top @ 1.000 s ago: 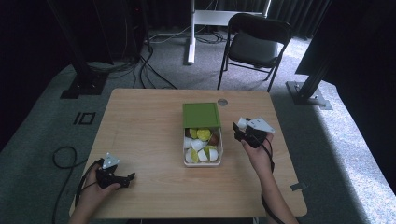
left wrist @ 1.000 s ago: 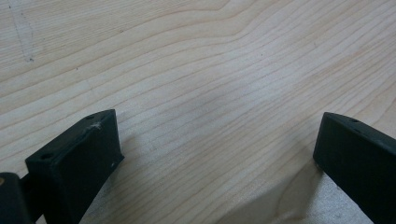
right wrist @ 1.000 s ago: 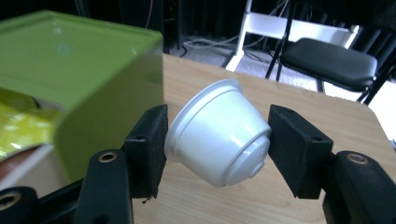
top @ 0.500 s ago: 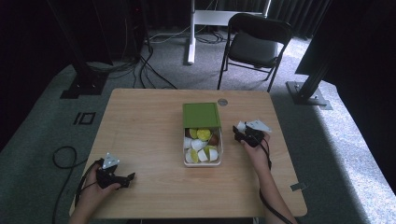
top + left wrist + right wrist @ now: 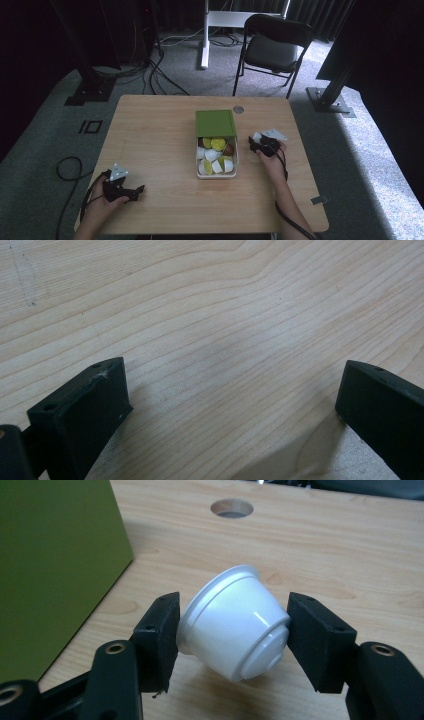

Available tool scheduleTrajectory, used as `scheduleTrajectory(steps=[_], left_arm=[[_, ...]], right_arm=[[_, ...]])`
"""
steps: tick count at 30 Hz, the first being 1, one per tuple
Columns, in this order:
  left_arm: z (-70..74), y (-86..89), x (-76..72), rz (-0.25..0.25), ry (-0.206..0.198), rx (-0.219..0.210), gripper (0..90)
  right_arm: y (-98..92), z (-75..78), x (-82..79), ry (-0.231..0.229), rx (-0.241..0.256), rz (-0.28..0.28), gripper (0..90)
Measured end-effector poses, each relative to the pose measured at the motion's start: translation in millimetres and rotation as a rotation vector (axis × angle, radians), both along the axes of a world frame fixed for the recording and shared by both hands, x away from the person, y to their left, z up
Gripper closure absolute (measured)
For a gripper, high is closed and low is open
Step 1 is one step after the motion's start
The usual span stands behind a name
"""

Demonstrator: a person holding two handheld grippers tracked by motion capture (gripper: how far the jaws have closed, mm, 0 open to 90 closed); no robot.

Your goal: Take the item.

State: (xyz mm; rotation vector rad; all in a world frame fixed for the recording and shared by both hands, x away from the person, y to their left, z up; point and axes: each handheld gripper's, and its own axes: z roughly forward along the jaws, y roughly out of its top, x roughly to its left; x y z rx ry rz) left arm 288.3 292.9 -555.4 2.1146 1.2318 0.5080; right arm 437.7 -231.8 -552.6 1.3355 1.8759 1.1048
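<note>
High view: a wooden table (image 5: 160,150) fills mid-frame; at its centre a white tray (image 5: 217,171) of capsules sits half under a green lid (image 5: 215,123). The right gripper (image 5: 261,145) rests just right of the tray, the left gripper (image 5: 131,191) at lower left.

Left gripper view: jaws spread wide over bare wood, nothing between them.

Right gripper view: jaws clamp a white capsule (image 5: 237,630), tilted on its side, at frame centre; the green lid stands at left, a round table hole (image 5: 231,508) at the top.

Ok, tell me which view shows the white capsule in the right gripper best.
The right gripper view: the capsule sits large, tilted on its side, between the right gripper's jaws. The high view gives a small white speck at that gripper, beside the box. The left gripper view faces bare table.
</note>
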Motion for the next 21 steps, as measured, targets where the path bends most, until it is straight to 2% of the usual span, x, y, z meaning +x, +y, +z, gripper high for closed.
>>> scheduleTrajectory(steps=[1,4,6,12,14,17,19,21], left_arm=[[0.0,0.0,0.0,0.000,0.000,0.000,1.7],[0.0,0.0,0.0,0.000,0.000,0.000,1.7],[0.0,0.0,0.0,0.000,0.000,0.000,1.7],[0.0,0.0,0.0,0.000,0.000,0.000,1.7],[0.0,0.0,0.0,0.000,0.000,0.000,1.7],[0.0,0.0,0.0,0.000,0.000,0.000,1.7],[0.0,0.0,0.0,0.000,0.000,0.001,1.7],[0.0,0.0,0.0,0.000,0.000,0.000,1.7]], right_arm=[[0.0,0.0,0.0,0.000,0.000,0.000,39.9],[0.2,-0.8,2.5,0.051,-0.016,0.002,39.8],[0.1,-0.8,3.2,0.052,-0.024,-0.005,39.7],[-1.1,-1.7,5.1,0.099,-0.033,0.006,38.7],[-2.4,-0.6,4.6,0.102,-0.025,-0.001,35.3],[-5.0,2.1,3.8,0.090,-0.012,0.014,28.6],[-6.0,4.3,3.0,0.100,-0.014,0.034,21.9],[-6.8,7.6,1.3,0.100,0.000,0.047,19.8]])
